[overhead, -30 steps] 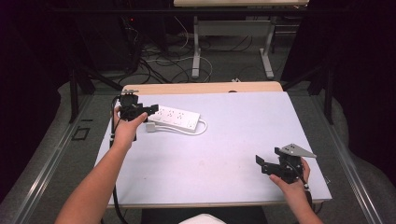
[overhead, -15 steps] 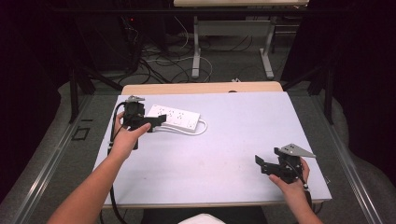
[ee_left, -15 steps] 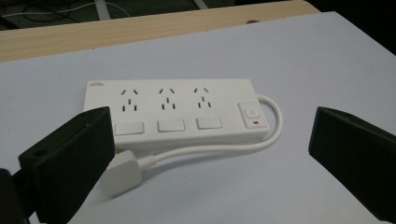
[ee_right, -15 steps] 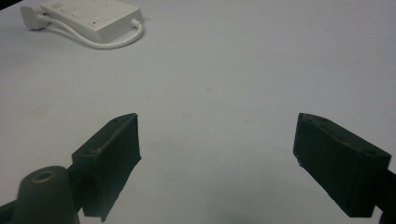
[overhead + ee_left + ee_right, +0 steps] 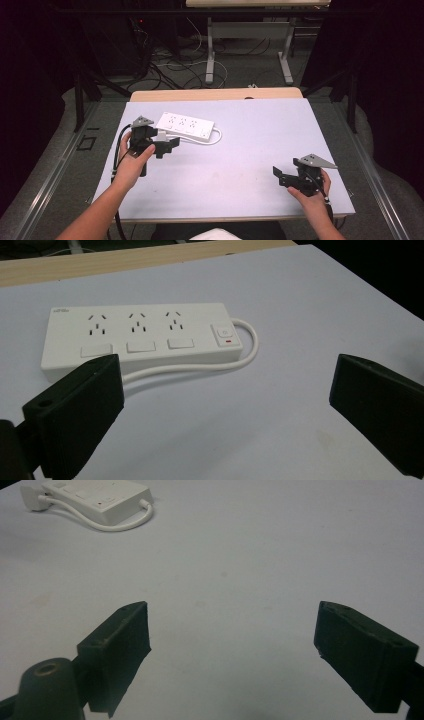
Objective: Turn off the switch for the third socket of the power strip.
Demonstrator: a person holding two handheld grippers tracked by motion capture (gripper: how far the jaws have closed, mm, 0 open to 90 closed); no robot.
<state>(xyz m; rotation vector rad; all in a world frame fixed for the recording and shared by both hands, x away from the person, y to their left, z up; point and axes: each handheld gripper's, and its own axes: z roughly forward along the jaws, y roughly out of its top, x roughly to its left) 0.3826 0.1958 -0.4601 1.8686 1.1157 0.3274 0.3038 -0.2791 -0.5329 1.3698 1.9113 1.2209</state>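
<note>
On the table (image 5: 240, 165), we see our left gripper (image 5: 220, 405) gaping empty, the power strip (image 5: 137, 337) just beyond; our right gripper (image 5: 235, 650) also gapes, empty.

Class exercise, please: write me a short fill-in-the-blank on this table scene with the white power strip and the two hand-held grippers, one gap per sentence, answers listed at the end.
1. The white power strip has ____ sockets in a row.
2. Its cable loops out from the end that carries the ____.
3. The jaws of the left gripper stand ____, with nothing between them.
4. The right gripper rests near the table's ____ edge, far from the strip.

Missing words: three; switch; open; near
</note>
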